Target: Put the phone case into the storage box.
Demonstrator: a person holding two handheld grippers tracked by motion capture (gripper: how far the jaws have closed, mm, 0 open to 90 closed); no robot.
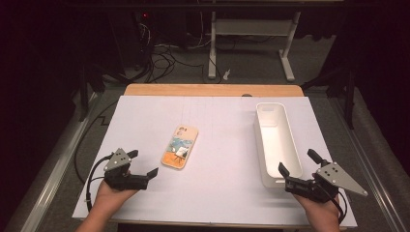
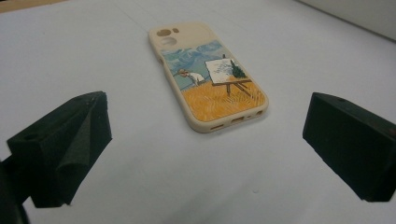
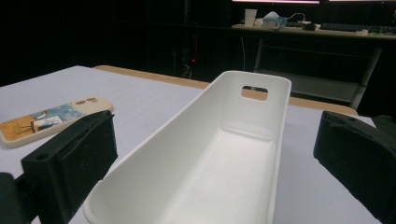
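Observation:
A phone (image 1: 180, 146) in a cream case with a painted picture lies face down in the middle of the white table cover; it also lies ahead in the left gripper view (image 2: 208, 74) and at the left of the right gripper view (image 3: 49, 120). My left gripper (image 1: 143, 163) is open at the front left, a short way from the phone's near end, holding nothing. A long empty white bin (image 1: 275, 142) stands at the right. My right gripper (image 1: 298, 162) is open at the bin's near end, jaws either side of it (image 3: 205, 158).
The white cover (image 1: 212, 193) spans a wooden table (image 1: 212, 90). Beyond the far edge are a dark floor with cables (image 1: 164, 58) and a white desk frame (image 1: 251, 29). A metal rail (image 1: 53, 169) runs along the left side.

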